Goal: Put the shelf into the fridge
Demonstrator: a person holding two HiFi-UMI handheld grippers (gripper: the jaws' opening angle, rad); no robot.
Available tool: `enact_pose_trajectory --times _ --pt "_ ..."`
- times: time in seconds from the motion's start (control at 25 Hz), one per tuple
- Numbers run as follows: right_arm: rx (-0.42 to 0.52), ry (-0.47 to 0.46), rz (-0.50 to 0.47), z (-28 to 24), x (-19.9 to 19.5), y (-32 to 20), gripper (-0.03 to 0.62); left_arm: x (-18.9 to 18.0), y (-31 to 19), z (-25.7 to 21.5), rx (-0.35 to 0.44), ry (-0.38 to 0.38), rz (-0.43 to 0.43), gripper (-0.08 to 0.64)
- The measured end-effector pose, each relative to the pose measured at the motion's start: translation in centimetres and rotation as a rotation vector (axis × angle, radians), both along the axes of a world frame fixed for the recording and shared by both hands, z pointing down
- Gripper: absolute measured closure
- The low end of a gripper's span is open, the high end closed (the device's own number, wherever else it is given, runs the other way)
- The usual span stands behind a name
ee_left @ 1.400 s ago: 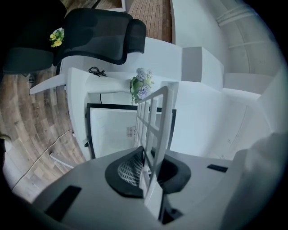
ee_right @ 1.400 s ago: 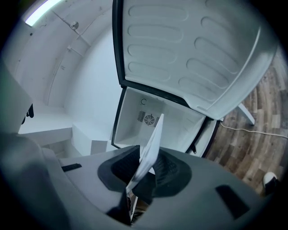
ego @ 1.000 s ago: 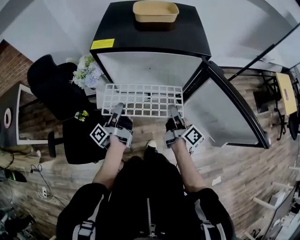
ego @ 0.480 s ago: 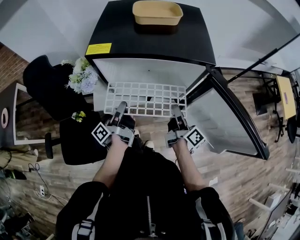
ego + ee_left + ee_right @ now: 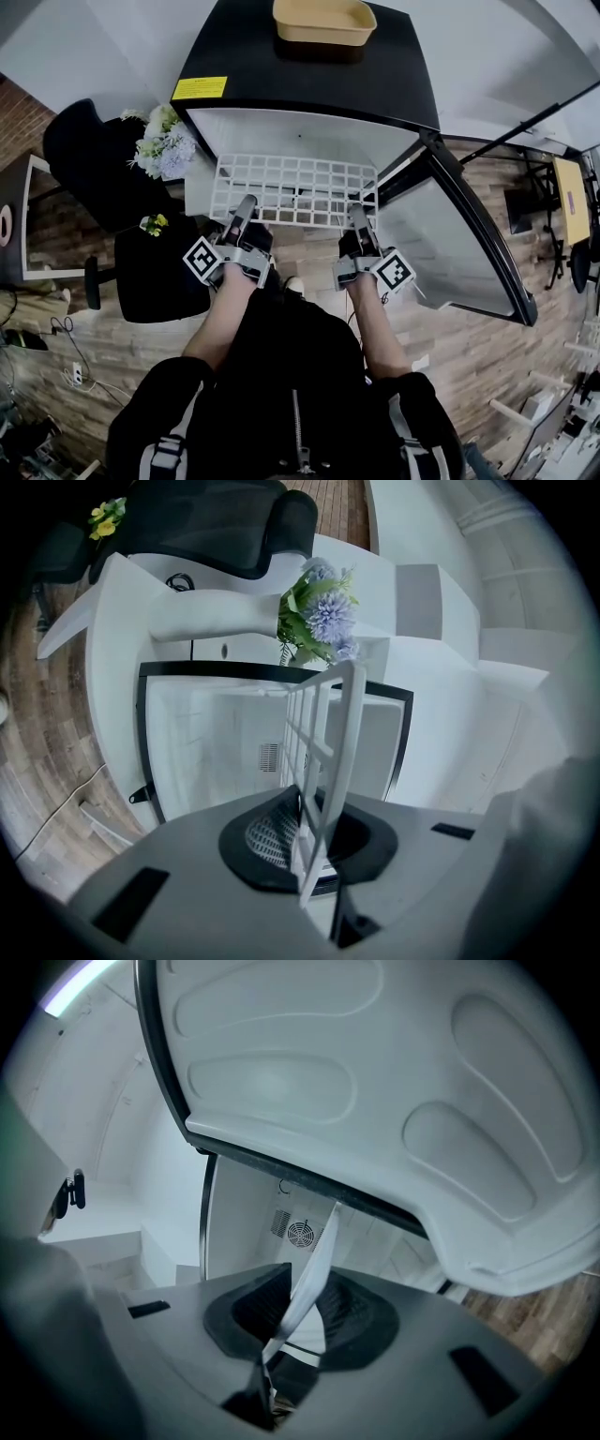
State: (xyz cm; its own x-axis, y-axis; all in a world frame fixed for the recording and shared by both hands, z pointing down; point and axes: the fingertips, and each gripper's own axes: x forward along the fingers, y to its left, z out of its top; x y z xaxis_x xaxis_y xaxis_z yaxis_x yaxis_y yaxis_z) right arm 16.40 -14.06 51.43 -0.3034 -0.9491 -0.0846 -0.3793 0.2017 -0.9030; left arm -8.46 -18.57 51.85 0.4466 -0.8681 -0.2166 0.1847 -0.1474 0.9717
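Note:
A white wire-grid shelf is held level in front of the open black mini fridge, its far edge at the white cavity's mouth. My left gripper is shut on the shelf's near-left edge, and my right gripper is shut on its near-right edge. The left gripper view has the shelf edge-on between the jaws, pointing into the fridge interior. From the right gripper, the shelf is a thin white strip between the pads, with the fridge's back fan beyond.
The fridge door stands swung open to the right, its inner liner close above my right gripper. A tan tray sits on the fridge top. A black office chair and flowers stand to the left.
Both grippers have carried the shelf forward, toward the fridge. Its far edge now lies at the cavity's mouth. The grip on each side is unchanged.

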Motion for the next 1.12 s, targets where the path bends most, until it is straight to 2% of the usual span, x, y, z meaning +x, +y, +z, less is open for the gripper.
enact_pose_trajectory --times 1.12 --pt "-0.004 -0.039 0.003 0.0 0.1 -2.6 0.518 -0.1 -2.9 0.3 -0.021 0.004 -0.02 0.52"
